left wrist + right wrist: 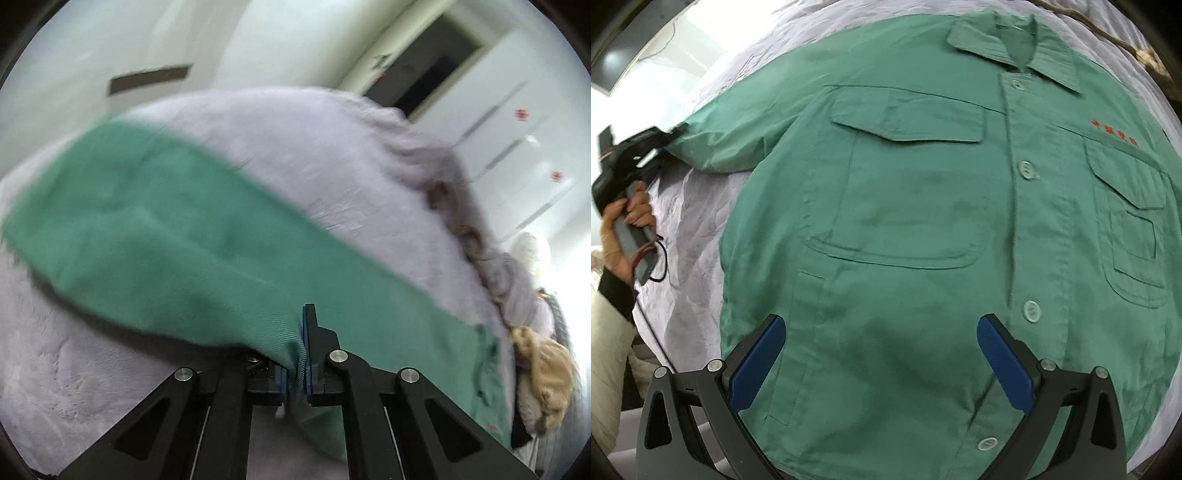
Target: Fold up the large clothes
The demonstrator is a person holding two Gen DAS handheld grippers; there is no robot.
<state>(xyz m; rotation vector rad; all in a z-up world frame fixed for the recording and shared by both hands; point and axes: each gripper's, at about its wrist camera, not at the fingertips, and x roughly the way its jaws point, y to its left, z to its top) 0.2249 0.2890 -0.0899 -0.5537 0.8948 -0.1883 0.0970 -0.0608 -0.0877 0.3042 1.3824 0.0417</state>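
Note:
A green button-up work shirt (916, 206) lies face up on a lilac bed cover (690, 221), collar at the far side, with two chest pockets and red lettering. My left gripper (301, 350) is shut on the cuff end of the shirt's sleeve (177, 236), which stretches away over the cover. In the right wrist view the left gripper (661, 142) is at the far left, held by a hand, at the sleeve end (713, 136). My right gripper (882, 354) is open and empty, hovering over the shirt's lower front.
The lilac bed cover (314, 155) spreads under everything. A braided tan and lilac cord (476, 236) with a tan tassel (543, 369) runs along its right edge. White walls, a dark doorway (428, 70) and cupboards stand behind the bed.

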